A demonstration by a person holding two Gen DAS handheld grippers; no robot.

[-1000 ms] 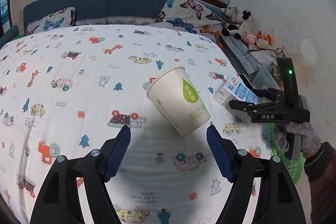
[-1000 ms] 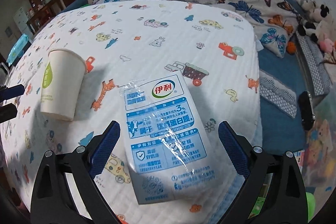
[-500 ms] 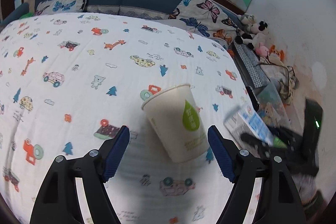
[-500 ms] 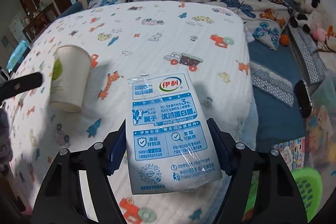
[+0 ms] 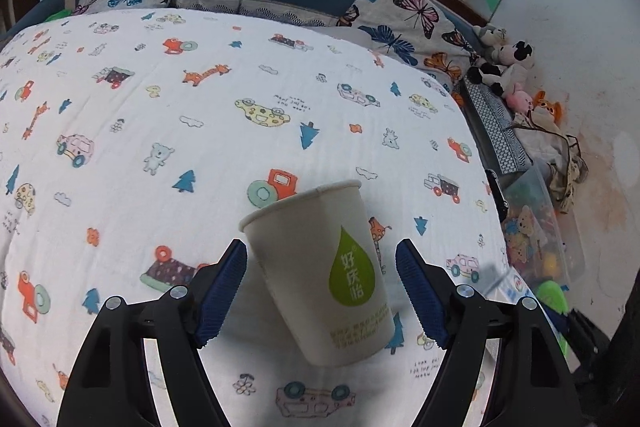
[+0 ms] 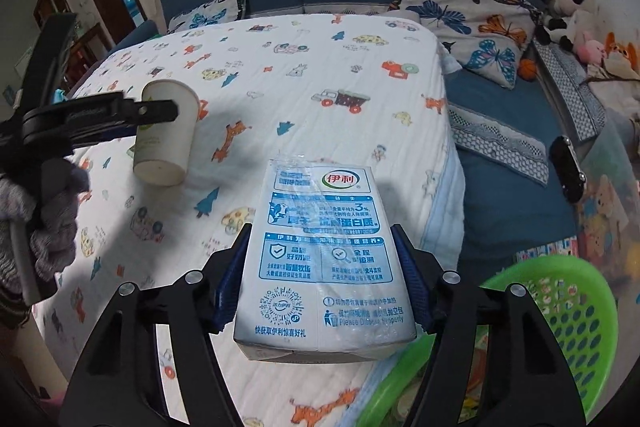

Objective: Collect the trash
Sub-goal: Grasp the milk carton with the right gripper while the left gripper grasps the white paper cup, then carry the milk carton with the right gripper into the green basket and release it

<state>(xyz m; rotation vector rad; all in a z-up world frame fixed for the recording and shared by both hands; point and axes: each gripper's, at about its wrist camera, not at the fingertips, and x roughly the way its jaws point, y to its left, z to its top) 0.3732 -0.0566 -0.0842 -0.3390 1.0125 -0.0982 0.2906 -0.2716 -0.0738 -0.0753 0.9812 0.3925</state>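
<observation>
The scene is set on a bed covered by a white quilted sheet printed with cartoon cars, trees and animals (image 5: 208, 131), which is seen in both wrist views. Off the right-hand edge of that sheet, low in the right wrist view, a bright green perforated plastic basket (image 6: 568, 311) is located; it is judged to be the receptacle for the trash. A white-and-blue rectangular milk carton wrapped in clear film (image 6: 326, 259) is clamped between the blue pads of the right gripper (image 6: 325, 281), with one pad pressed against each long side and the carton's long axis running forward along the fingers. The carton is held near the bed edge, with the basket just beside it to the right and lower; the coming move for this hand is therefore judged to be a short carry rightward and downward. A white paper cup bearing a green drop-shaped logo (image 5: 318, 275) is lying tilted on the sheet, its rim pointing away from the left gripper (image 5: 320, 291) and its base toward it. The left gripper's jaws are spread wide, one on either side of the cup, with the left pad apparently close to the wall and a clear gap at the right. Closure across the cup's width is judged to be the next requirement.
</observation>
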